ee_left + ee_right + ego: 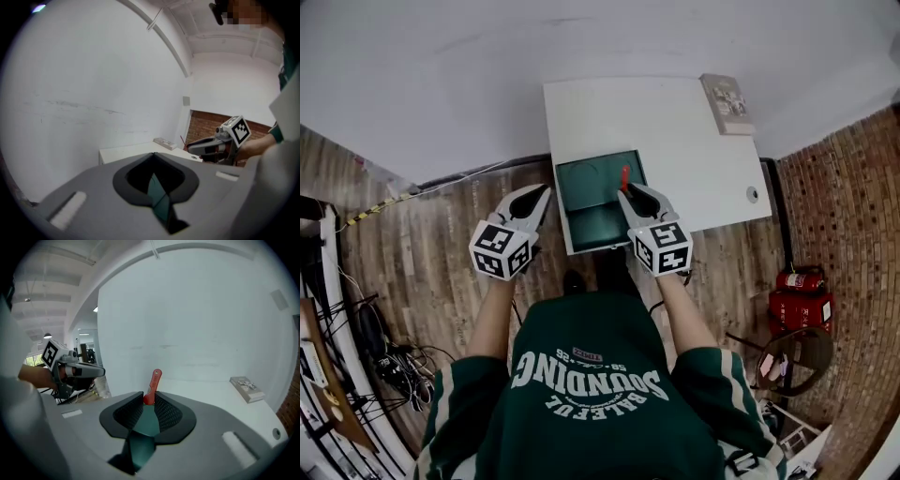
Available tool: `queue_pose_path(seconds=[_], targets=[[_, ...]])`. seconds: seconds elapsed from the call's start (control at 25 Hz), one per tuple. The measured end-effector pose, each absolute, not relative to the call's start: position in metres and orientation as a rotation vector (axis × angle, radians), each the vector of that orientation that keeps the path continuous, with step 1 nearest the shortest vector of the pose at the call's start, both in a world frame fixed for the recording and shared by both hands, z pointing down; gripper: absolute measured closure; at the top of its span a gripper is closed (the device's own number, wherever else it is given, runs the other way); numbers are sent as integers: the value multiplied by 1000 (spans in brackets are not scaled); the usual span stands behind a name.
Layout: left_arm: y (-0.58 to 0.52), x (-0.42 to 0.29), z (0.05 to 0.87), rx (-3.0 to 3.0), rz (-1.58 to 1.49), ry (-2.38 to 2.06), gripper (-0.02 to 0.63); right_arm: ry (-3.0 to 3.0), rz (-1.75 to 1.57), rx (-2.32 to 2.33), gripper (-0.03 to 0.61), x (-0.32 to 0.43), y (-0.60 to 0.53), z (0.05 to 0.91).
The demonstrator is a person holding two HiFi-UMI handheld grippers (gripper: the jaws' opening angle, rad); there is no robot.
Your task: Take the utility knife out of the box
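Observation:
The red utility knife (624,178) stands upright between the tips of my right gripper (625,193), which is shut on its lower end, just above the open dark-green box (581,178) at the white table's near edge. In the right gripper view the knife's red handle (153,385) sticks up from the jaws of the right gripper (148,399), with green box (140,427) showing below. My left gripper (546,191) hangs beside the box's left edge, shut on nothing; its tips (152,154) meet.
On the white table (675,131) a book (727,103) lies at the far right corner and a small round object (752,194) near the right edge. Red fire extinguishers (802,281) stand on the wooden floor to the right; cables (394,366) lie at left.

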State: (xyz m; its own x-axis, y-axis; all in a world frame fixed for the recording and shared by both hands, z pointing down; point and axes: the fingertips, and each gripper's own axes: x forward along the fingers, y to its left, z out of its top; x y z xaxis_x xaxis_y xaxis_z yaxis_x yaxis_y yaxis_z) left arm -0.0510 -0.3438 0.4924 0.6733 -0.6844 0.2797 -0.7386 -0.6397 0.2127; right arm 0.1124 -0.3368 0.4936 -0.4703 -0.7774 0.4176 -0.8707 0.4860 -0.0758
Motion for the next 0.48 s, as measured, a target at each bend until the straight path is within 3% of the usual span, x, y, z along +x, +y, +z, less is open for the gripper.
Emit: queue_pose_path(seconds=[0.48], targets=[[-346,-53,486,2590,233,-1144,563,-2487,332,1477,502,118,-342,450]])
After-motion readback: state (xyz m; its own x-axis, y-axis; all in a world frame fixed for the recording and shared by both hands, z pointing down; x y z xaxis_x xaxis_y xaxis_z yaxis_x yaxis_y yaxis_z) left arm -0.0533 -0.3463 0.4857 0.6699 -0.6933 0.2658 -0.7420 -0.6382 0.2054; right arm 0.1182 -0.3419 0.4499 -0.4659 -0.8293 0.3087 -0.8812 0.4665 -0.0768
